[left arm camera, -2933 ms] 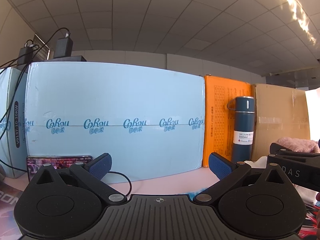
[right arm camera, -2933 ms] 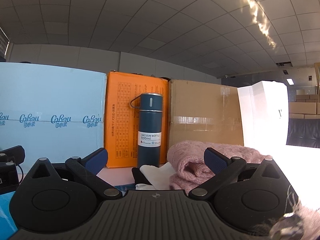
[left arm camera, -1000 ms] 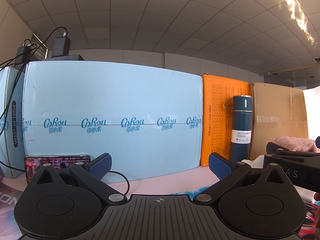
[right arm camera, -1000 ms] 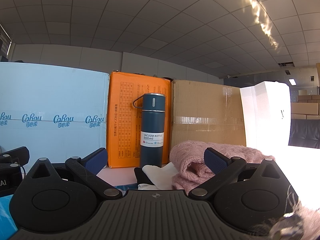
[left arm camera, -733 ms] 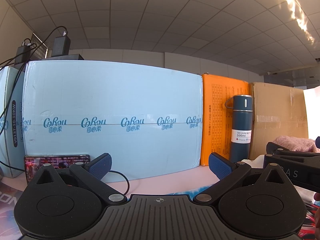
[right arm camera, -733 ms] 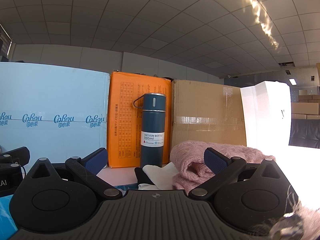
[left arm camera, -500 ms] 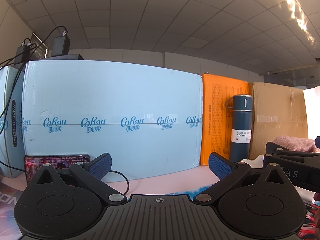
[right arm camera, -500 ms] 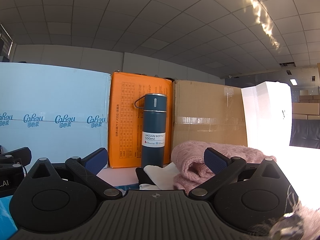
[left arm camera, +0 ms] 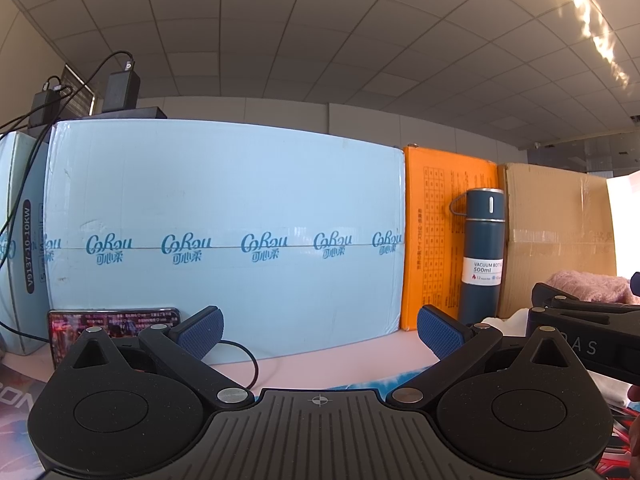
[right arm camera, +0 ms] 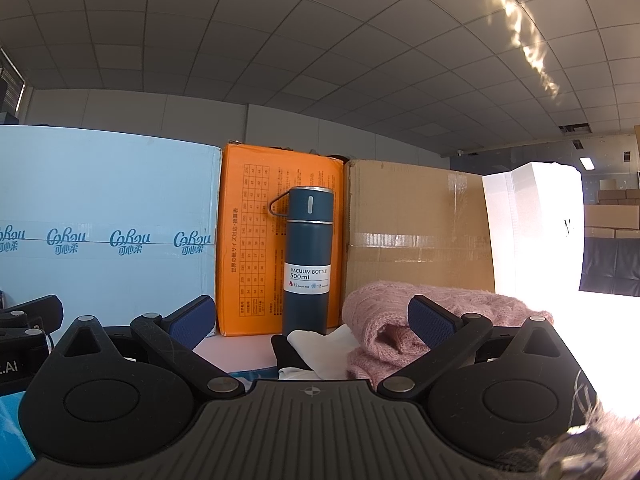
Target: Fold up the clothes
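A pink knitted garment [right arm camera: 448,312] lies bunched on the table at the right, with a white cloth [right arm camera: 324,350] and a dark piece [right arm camera: 286,354] beside it. My right gripper [right arm camera: 310,322] is open, low over the table; its right fingertip overlaps the pink knit in the view, and nothing is between the fingers. My left gripper [left arm camera: 320,328] is also open and empty, facing the light blue box. In the left wrist view the pink garment [left arm camera: 588,286] shows at the far right behind the right gripper's black body [left arm camera: 580,340].
A light blue carton [left arm camera: 224,232], an orange box [right arm camera: 276,240], a brown cardboard box [right arm camera: 416,236] and a white box [right arm camera: 532,232] line the back. A dark blue vacuum bottle [right arm camera: 308,260] stands before them. A phone [left arm camera: 112,318] with a cable leans on the blue carton.
Both views have drifted slightly; the boxes and bottle shift a little in frame. Both grippers stay open and empty, and the clothes have not moved.
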Action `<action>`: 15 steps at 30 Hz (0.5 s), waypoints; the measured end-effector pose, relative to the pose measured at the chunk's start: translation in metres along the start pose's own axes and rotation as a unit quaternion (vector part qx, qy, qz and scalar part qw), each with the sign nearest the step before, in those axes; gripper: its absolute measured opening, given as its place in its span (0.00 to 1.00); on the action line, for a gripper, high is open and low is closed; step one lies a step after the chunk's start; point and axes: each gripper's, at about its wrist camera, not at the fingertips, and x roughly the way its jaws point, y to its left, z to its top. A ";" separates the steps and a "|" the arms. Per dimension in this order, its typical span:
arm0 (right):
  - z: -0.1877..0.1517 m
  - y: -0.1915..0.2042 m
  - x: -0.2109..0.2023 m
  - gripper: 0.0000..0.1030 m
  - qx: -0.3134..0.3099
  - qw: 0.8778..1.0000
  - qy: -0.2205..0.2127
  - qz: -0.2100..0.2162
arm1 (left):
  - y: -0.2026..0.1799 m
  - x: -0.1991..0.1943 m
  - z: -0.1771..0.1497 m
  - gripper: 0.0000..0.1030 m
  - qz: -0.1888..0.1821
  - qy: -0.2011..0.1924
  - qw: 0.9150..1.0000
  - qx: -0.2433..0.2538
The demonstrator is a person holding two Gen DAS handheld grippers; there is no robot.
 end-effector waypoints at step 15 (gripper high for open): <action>0.000 -0.013 -0.013 1.00 0.039 0.999 -0.035 0.000 | -0.005 -0.002 0.001 1.00 -0.001 -0.006 1.000 0.014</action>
